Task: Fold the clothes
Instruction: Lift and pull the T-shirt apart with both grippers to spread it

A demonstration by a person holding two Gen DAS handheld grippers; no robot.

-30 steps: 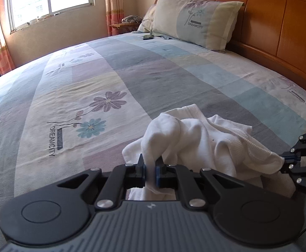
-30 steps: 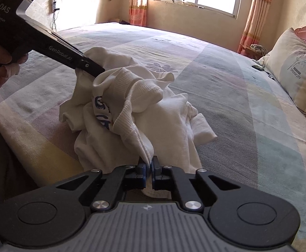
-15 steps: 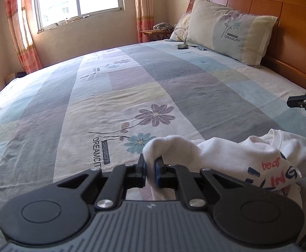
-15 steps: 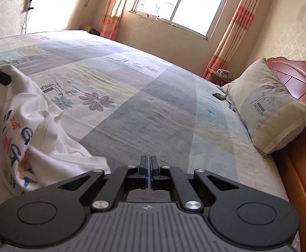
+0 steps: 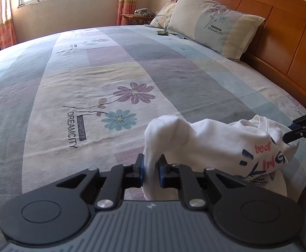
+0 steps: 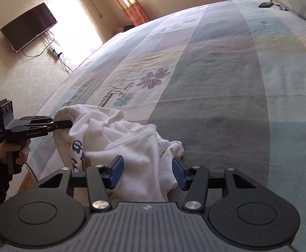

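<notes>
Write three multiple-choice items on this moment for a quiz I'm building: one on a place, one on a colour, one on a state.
1. Where does the garment lie?
A. on the bed
B. on the floor
C. on the pillow

2. What is its main colour?
A. black
B. white
C. green

3. How do the right gripper's fingers stand?
A. spread apart
B. clamped on a phone
C. out of view

A: it is bunched on the patterned sheet.
B: the cloth is white, with printed letters.
A: both blue pads stand clear of the cloth between them.

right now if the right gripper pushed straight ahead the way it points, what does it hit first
Most likely the white shirt: its bunched fabric already lies between the open right gripper pads. Beyond it is only bedspread, though depth is hard to judge.
</notes>
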